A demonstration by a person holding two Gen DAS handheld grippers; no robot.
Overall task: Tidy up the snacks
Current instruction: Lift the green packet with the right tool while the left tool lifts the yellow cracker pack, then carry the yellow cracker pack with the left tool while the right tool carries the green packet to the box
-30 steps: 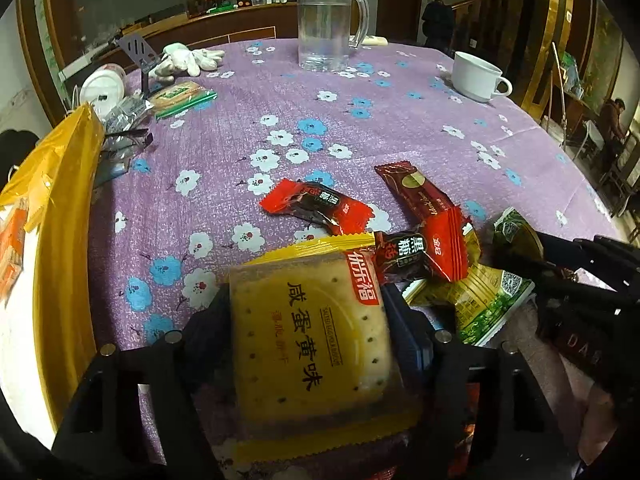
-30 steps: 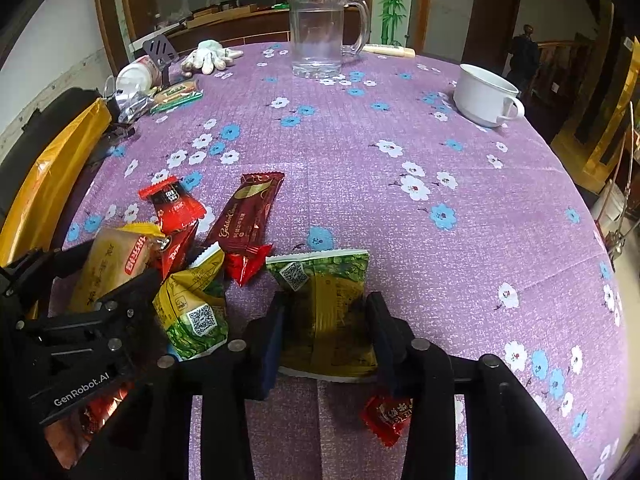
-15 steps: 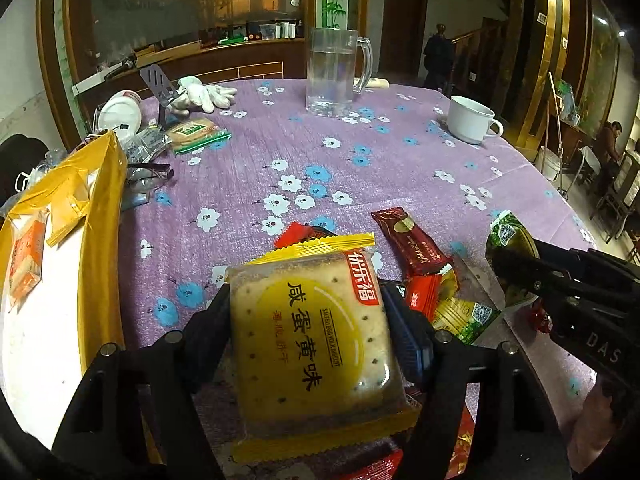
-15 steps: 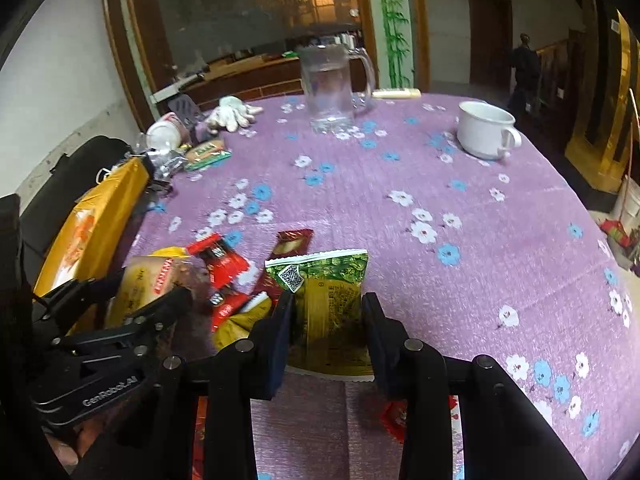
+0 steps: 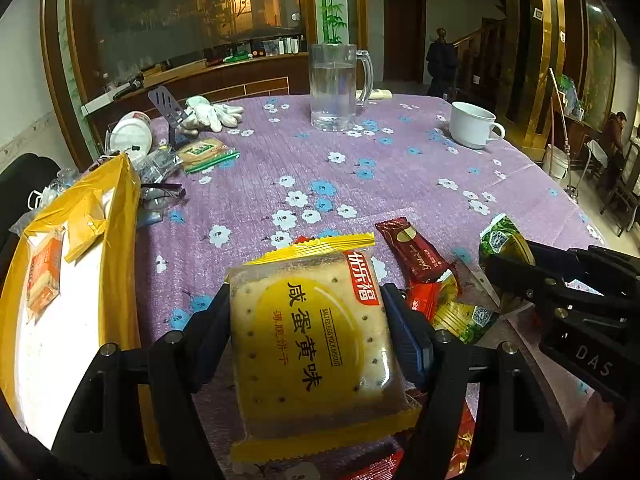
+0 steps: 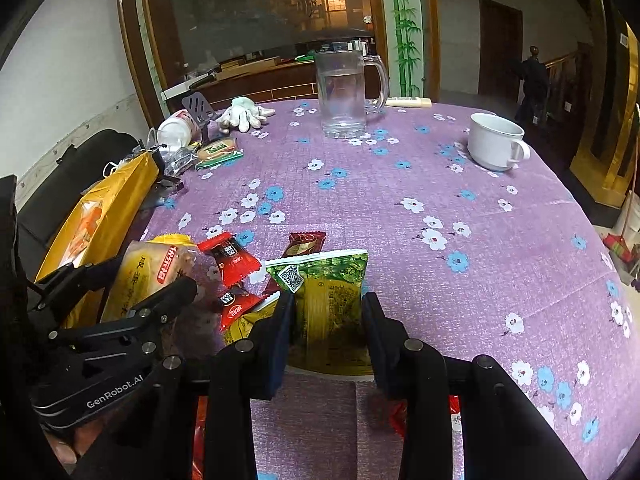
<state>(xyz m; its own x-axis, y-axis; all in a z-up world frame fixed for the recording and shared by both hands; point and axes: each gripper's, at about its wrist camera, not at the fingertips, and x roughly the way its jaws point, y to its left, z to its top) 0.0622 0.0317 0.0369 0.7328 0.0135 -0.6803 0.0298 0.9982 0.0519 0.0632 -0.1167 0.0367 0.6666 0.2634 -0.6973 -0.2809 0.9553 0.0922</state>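
Left hand-held gripper (image 5: 312,336) pinches a salted egg yolk biscuit pack (image 5: 316,340) at lower centre of the left wrist frame, above the table (image 5: 400,168). Right hand-held gripper (image 6: 326,322) pinches a green snack packet (image 6: 330,304) at lower centre of the right wrist frame. Red candy wrappers (image 6: 230,258) lie between them. A yellow bag (image 5: 116,240) stands at left.

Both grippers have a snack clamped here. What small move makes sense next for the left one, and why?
Probably swing the left gripper to its left, toward the open yellow bag. It is shut on the egg yolk biscuit pack, held above the purple tablecloth, and the bag beside it already holds a snack.
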